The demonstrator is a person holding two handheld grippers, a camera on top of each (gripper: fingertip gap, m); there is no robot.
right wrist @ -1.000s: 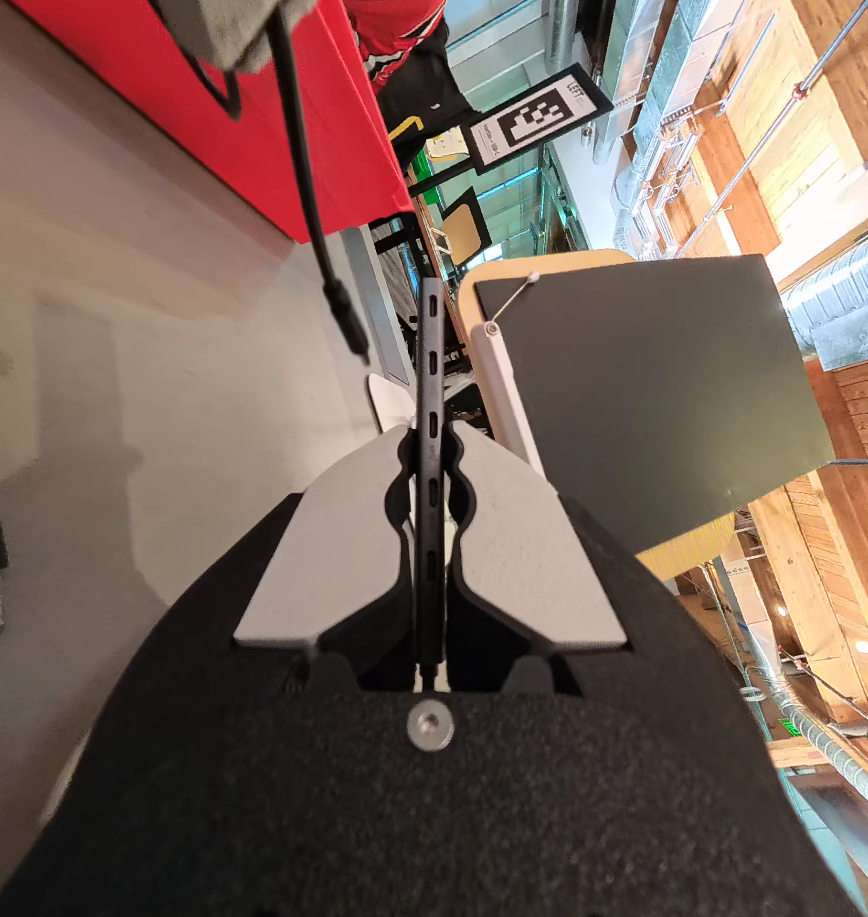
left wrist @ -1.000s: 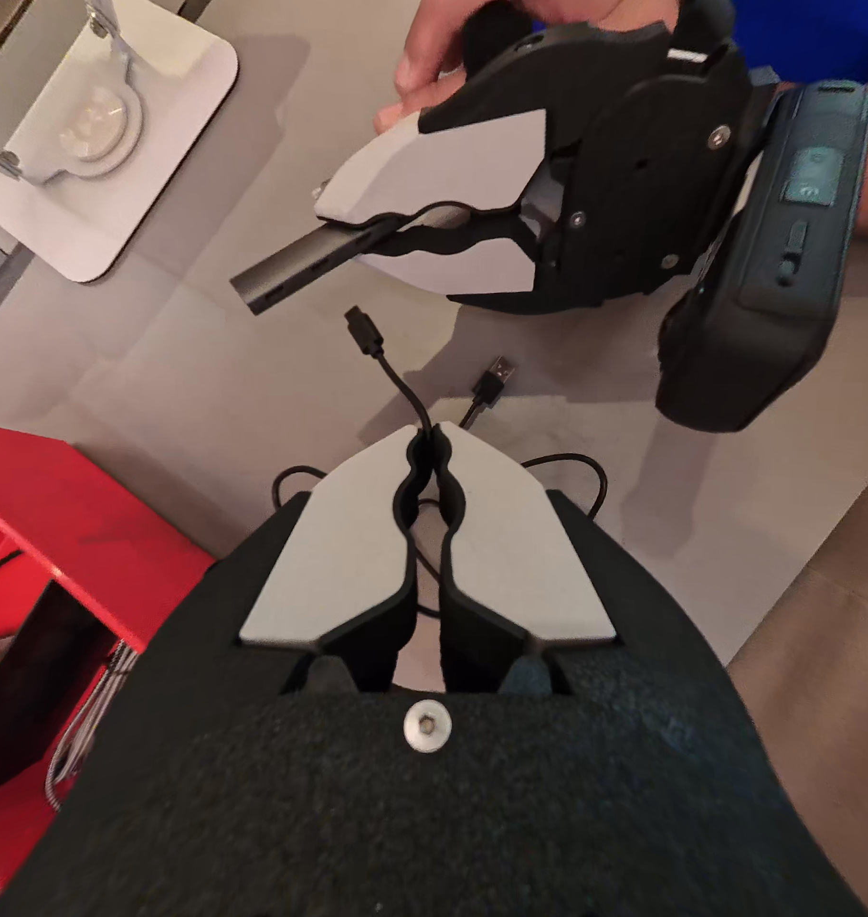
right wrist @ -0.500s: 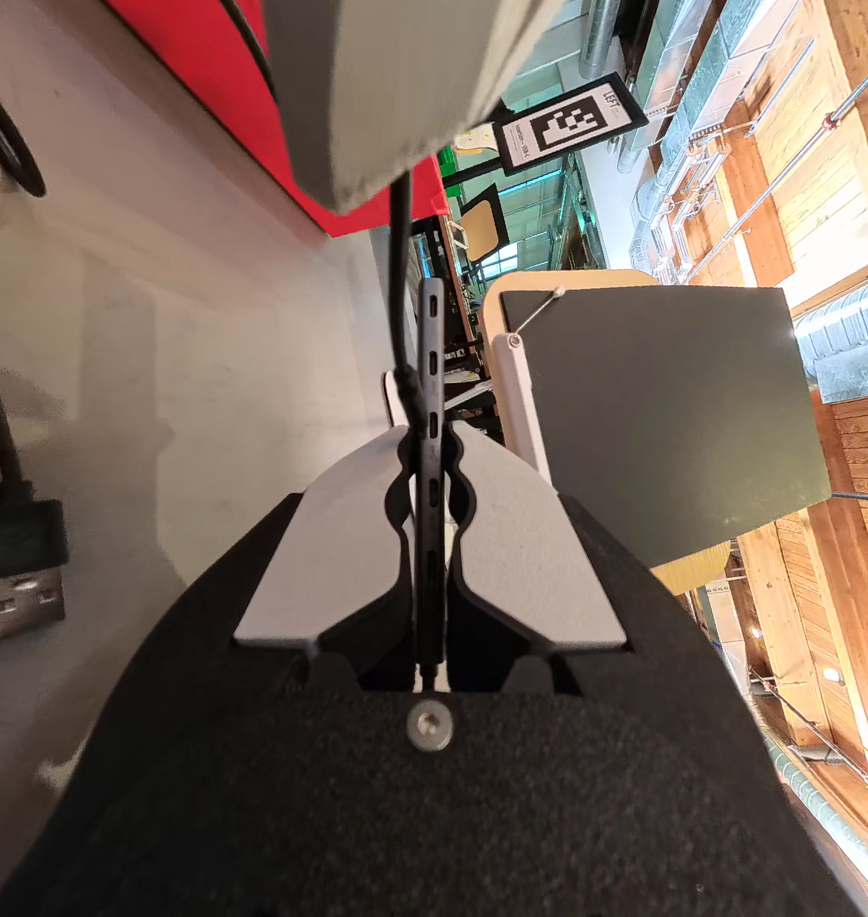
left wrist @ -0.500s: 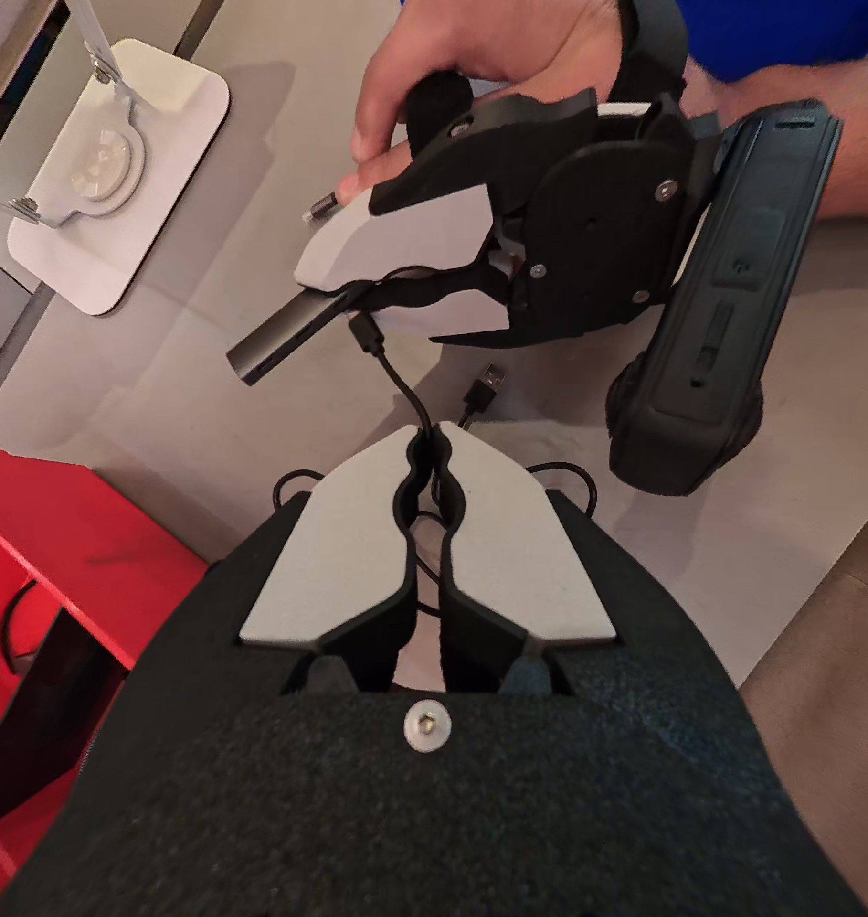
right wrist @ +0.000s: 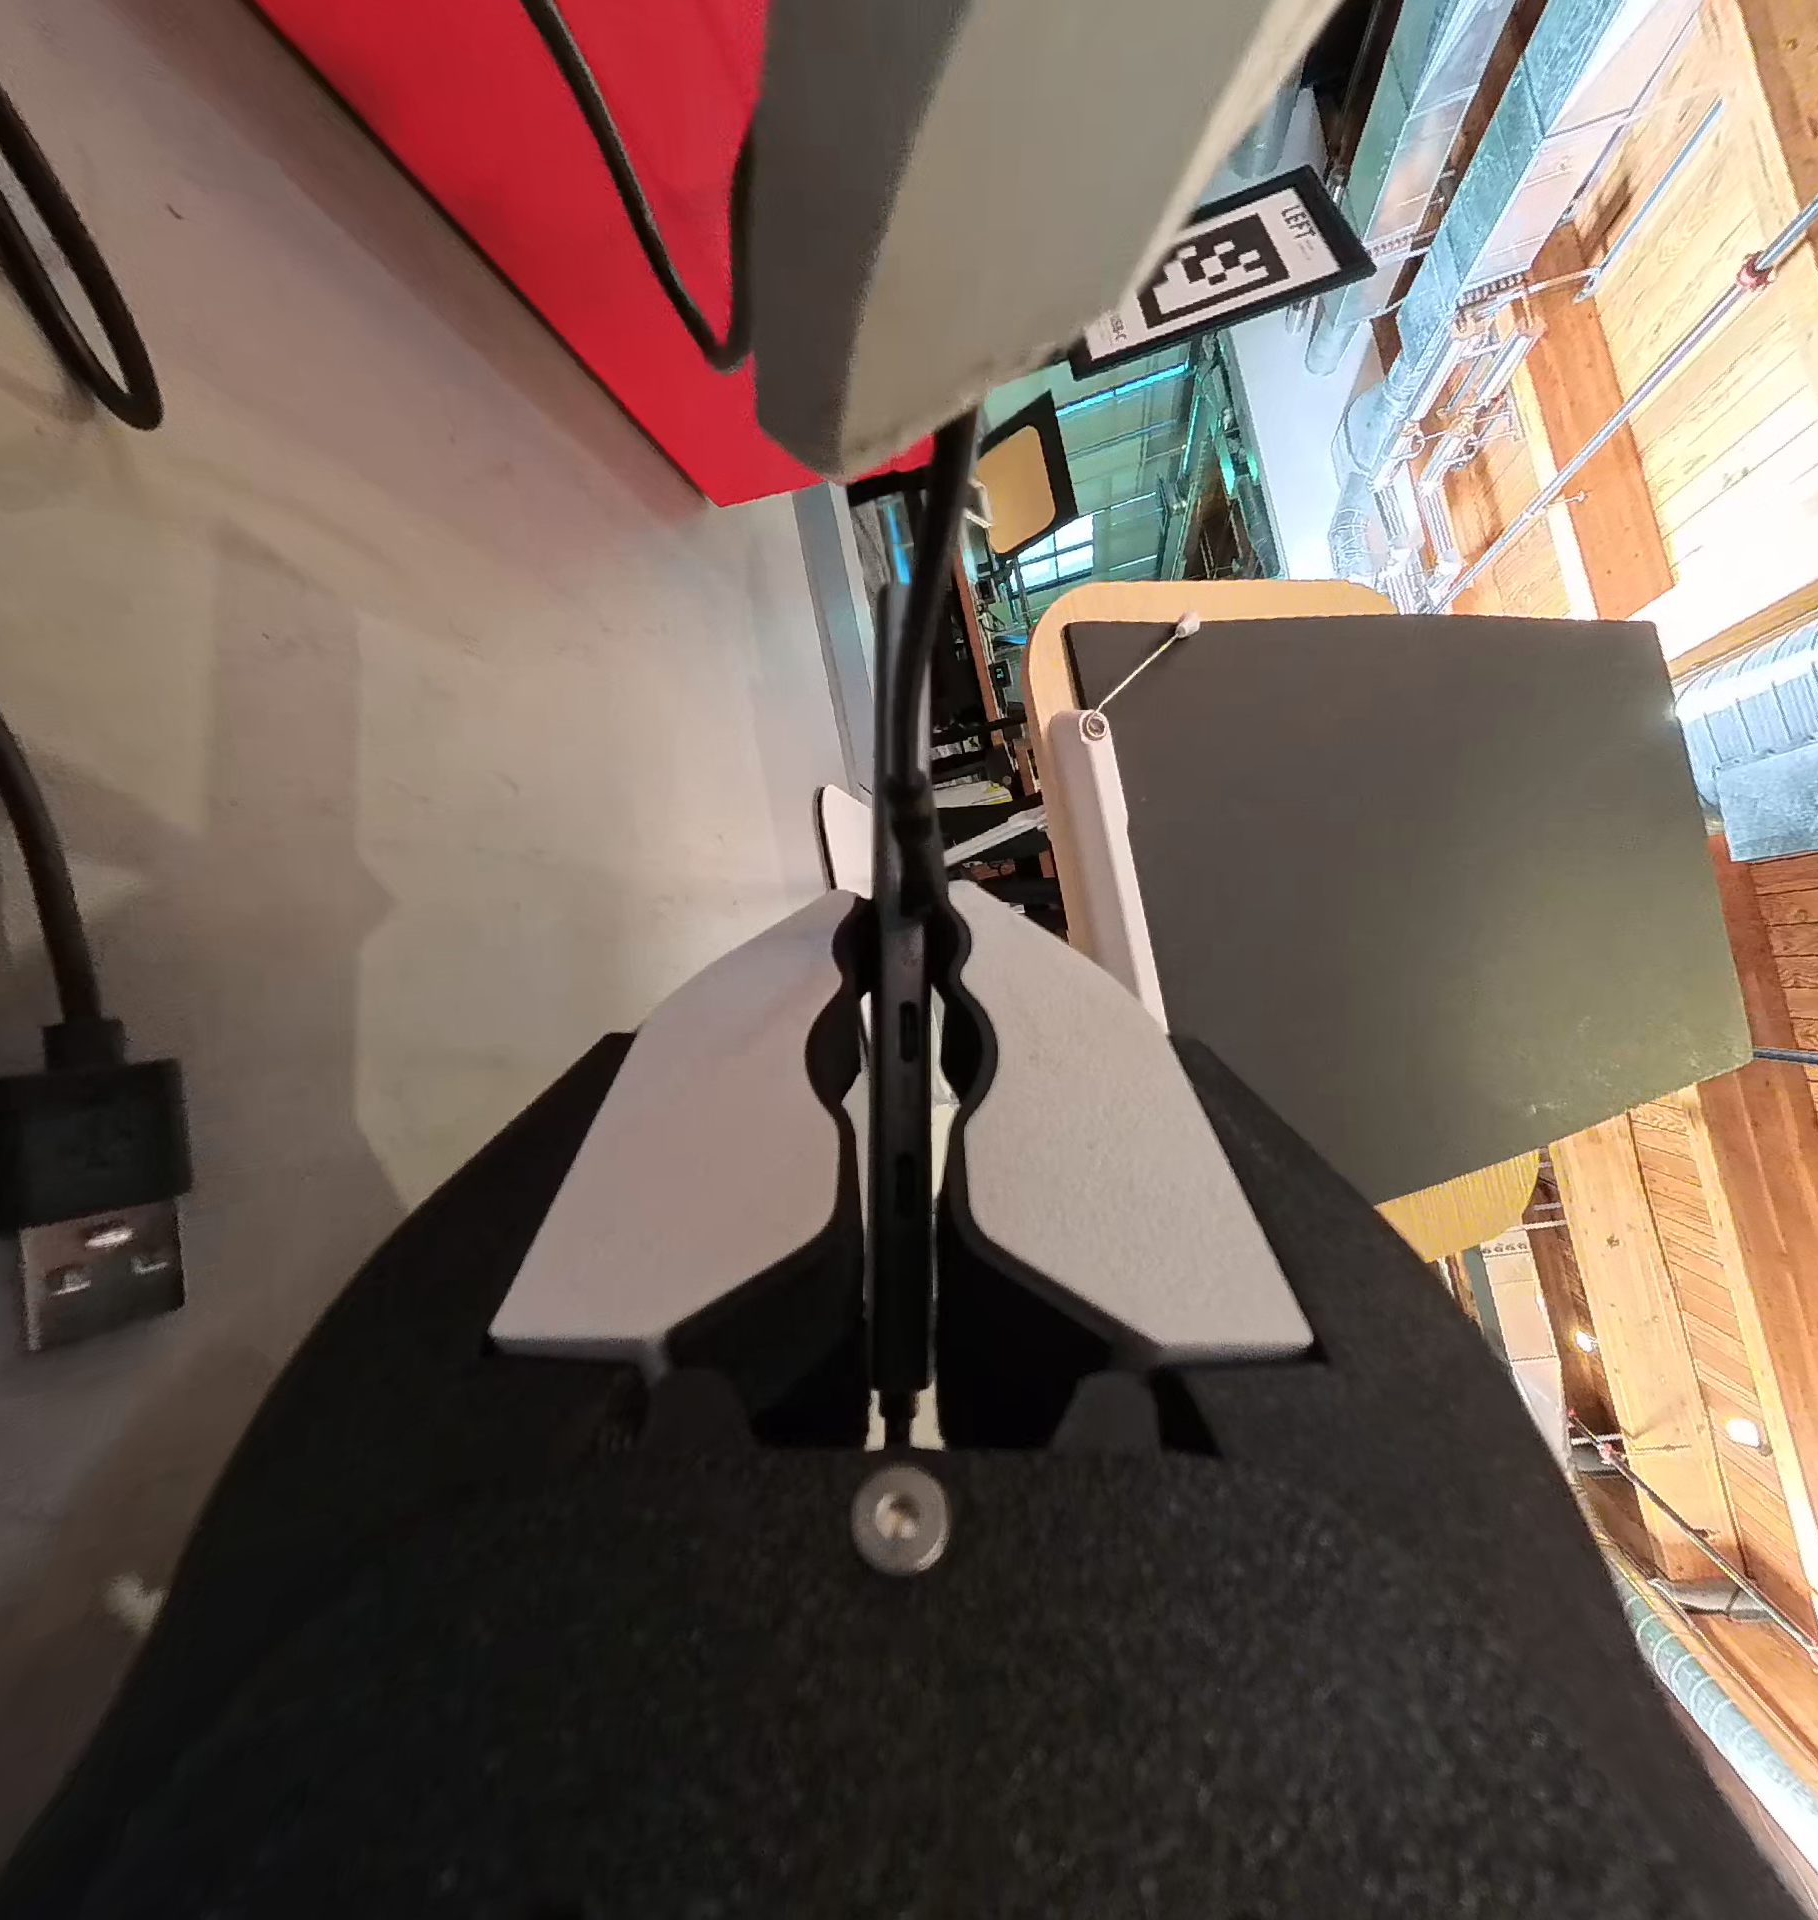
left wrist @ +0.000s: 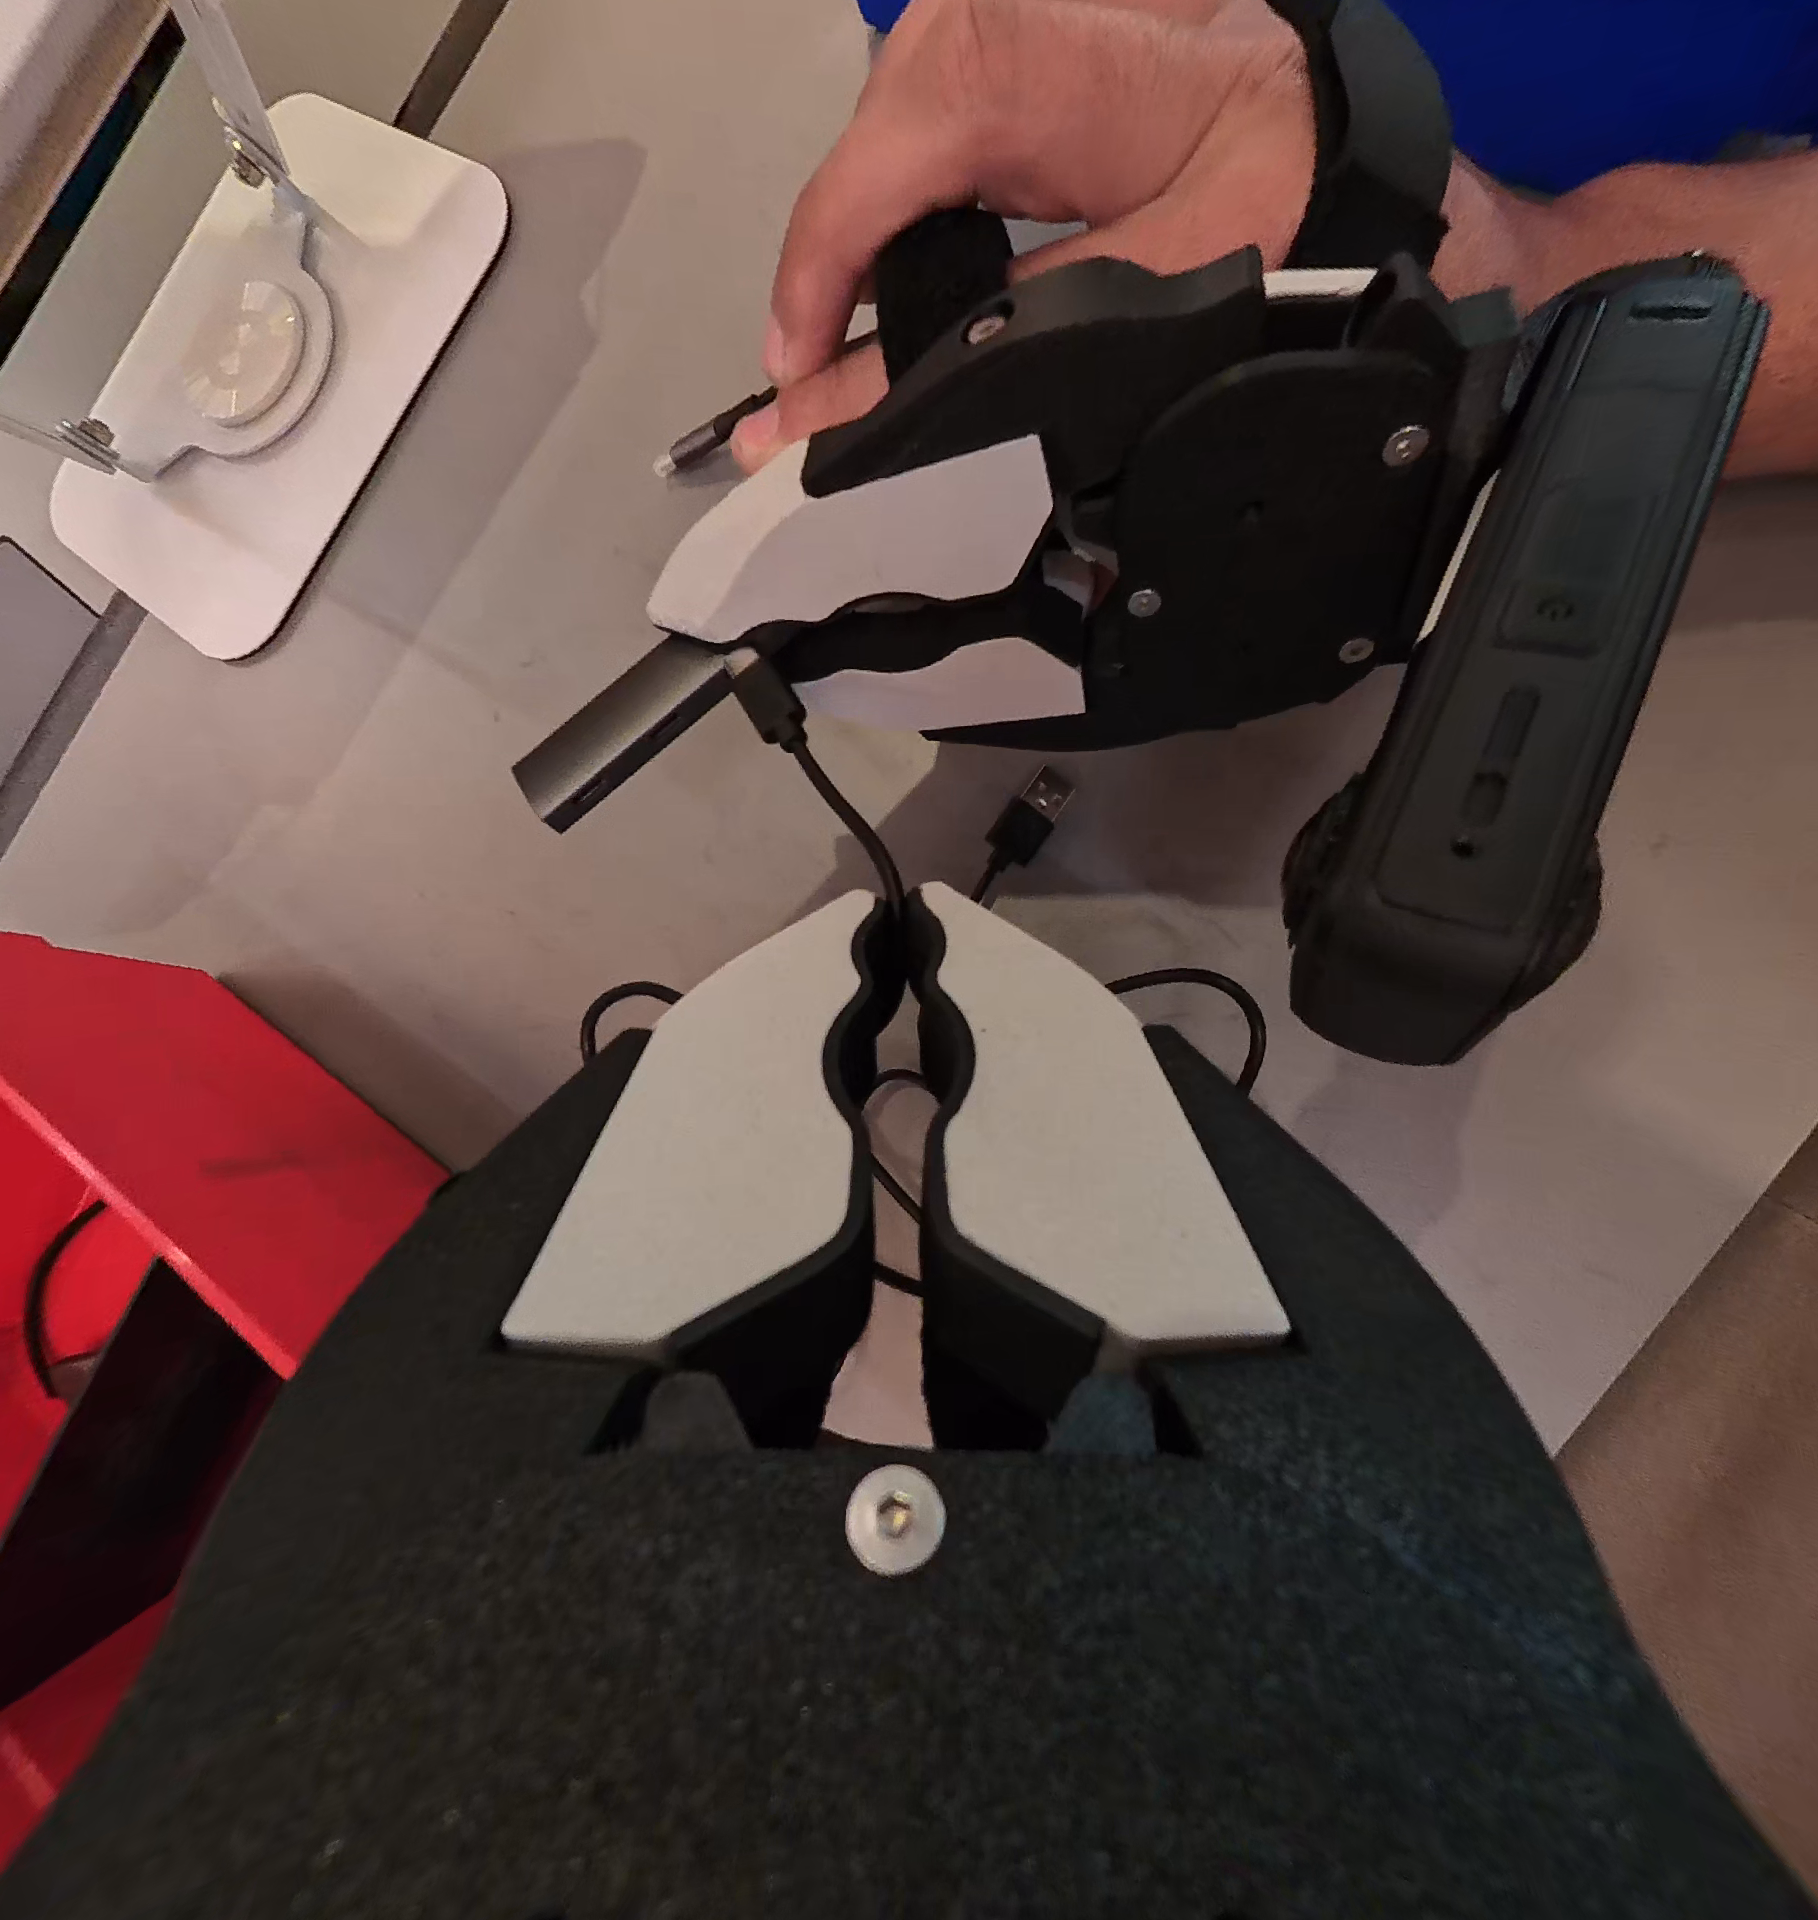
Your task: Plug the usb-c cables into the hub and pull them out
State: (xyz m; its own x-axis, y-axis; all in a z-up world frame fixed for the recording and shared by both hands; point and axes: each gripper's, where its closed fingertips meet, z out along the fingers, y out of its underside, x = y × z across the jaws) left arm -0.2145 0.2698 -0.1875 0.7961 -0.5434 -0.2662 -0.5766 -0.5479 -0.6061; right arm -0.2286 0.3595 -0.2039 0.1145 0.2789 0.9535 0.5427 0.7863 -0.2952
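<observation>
Left wrist view: slim dark grey hub held off the table, clamped flat in right gripper, ports facing near. Black usb-c plug touching a side port just beside those fingers, cord pinched in closed left gripper. Insertion step, probably; next, a straight push along the port axis, then withdrawal.

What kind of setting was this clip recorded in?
Likely an open workshop or lab-style office: exposed silver ceiling ducts against timber-planked ceiling, a black-and-white fiducial marker sign, and a pale grey tabletop beside a red metal box.
</observation>
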